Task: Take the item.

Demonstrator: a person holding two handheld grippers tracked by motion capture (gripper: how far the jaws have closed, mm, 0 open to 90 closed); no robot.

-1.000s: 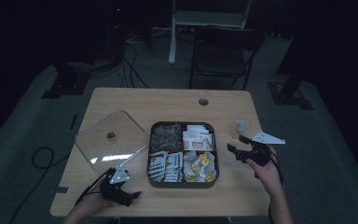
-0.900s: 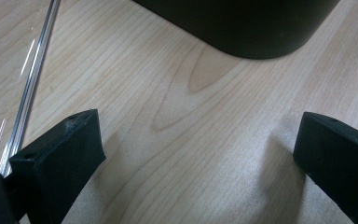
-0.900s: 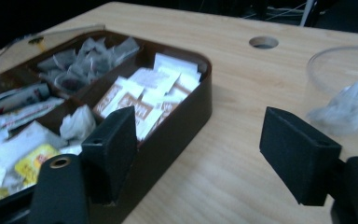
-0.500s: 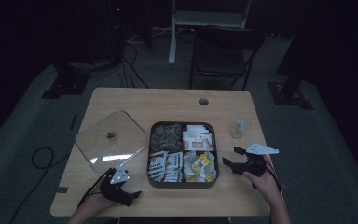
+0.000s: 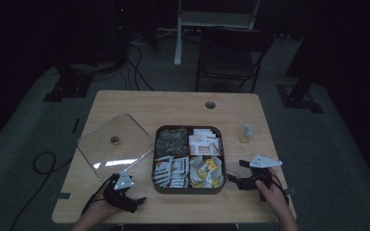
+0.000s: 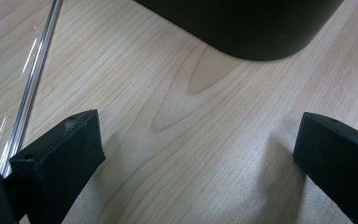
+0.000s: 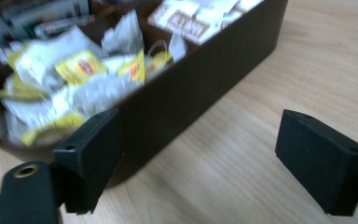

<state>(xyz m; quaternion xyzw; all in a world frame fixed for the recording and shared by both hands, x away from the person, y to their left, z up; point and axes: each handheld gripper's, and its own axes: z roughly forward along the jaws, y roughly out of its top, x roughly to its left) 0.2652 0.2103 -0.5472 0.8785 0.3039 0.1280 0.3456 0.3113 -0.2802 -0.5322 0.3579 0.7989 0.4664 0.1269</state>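
Observation:
A dark box [image 5: 189, 190] with four compartments of tea bags stands in the middle of the table. Its clear lid [image 5: 101, 144] lies flat to the left. My left gripper [image 5: 136, 202] rests low near the table's front edge, left of the box, open with bare wood between its jaws [image 6: 200, 144]. The box's corner [image 6: 242, 28] is ahead of it and the lid's edge [image 6: 32, 79] beside it. My right gripper [image 5: 236, 172] sits just right of the box, open. Its jaws have just been opening and nothing is between them [image 7: 200, 144]. The box wall [image 7: 191, 88] and yellow tea bags [image 7: 79, 65] lie just beyond its jaws.
A small glass [image 5: 248, 132] with a little yellow liquid stands right of the box, beyond the right gripper. A round cable hole [image 5: 210, 104] is near the table's far edge. A chair [image 5: 231, 53] stands behind the table. The table's front edge is close to both hands.
The right hand has come down and back toward the table's front edge, to the box's right front corner, and its jaws have spread. The left hand has stayed put.

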